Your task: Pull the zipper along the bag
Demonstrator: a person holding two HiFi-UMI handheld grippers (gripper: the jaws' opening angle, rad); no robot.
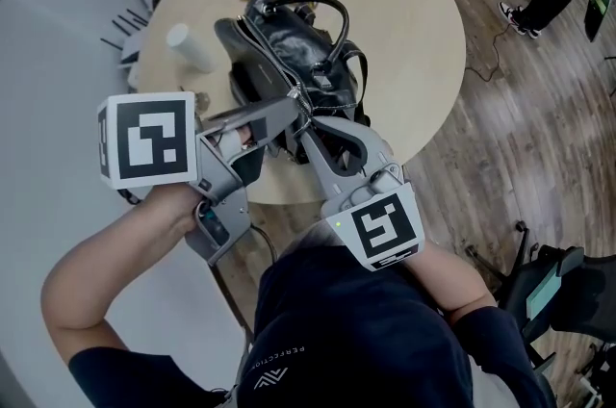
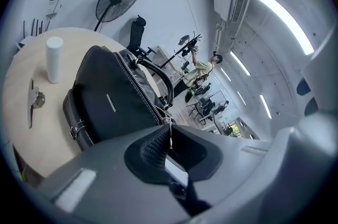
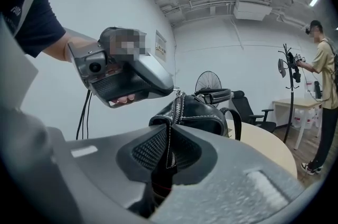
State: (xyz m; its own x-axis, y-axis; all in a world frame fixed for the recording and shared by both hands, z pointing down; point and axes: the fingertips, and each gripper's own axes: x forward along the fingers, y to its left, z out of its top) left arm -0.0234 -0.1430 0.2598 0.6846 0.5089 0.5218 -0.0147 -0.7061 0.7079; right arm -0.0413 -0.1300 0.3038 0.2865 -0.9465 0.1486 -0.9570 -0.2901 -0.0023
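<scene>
Two grippers meet at the near end of a black leather handbag point(image 1: 289, 50) on a round pale wooden table point(image 1: 414, 21): left gripper point(image 1: 296, 98), right gripper point(image 1: 306, 119). Left gripper view: jaws pinched together on the thin metal zipper pull point(image 2: 169, 136), handbag just beyond the fingertips. Right gripper view: jaws clamp the handbag's stitched end seam point(image 3: 169, 138).

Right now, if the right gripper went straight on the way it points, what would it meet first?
The black handbag: the right gripper pinches its end seam, so the bag's body is directly ahead.
</scene>
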